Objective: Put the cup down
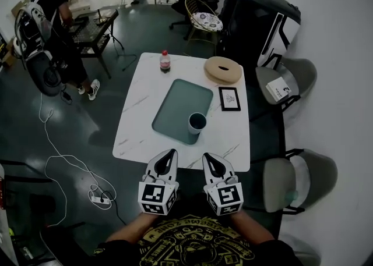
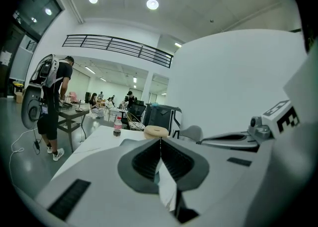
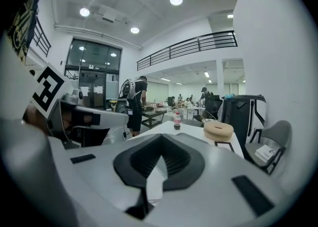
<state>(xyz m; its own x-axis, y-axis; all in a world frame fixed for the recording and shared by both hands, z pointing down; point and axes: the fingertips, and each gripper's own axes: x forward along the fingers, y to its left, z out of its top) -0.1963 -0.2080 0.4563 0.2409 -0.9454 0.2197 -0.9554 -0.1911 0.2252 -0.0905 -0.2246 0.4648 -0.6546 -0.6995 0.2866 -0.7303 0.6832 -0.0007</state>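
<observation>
Looks down on a white square table (image 1: 143, 125) with a grey-green tray (image 1: 178, 105) lying near its middle, slightly askew to the table's edges. Finds the cup (image 1: 197, 122), dark and upright with its open mouth up, standing on the tray at its near right corner, touched by neither gripper.

Shows the left gripper (image 1: 171, 152) at the table's near edge, left of centre, pointing toward the tray. Confirms in the left gripper view that its jaws are pressed together along their length, with nothing between them.

Shows the right gripper (image 1: 207, 156) just beside it at the same near edge, right of centre, also pointing toward the tray and stopping short of the cup. Confirms in the right gripper view that these jaws are closed tight as well, and empty. Has the two grippers side by side but apart, marker cubes toward the person's chest.

Shows a bottle (image 1: 165, 61) with a red label upright at the far edge, left of centre. Shows a tan ring-shaped thing (image 1: 222, 70) lying flat at the far right corner, and a small black-framed card (image 1: 229, 98) near the right edge, between that ring and the tray.

Has two grey chairs (image 1: 285, 78) along the table's right side. Includes, well past the far left corner, a standing person (image 1: 55, 9) with a backpack at a dark side table (image 1: 93, 26).
</observation>
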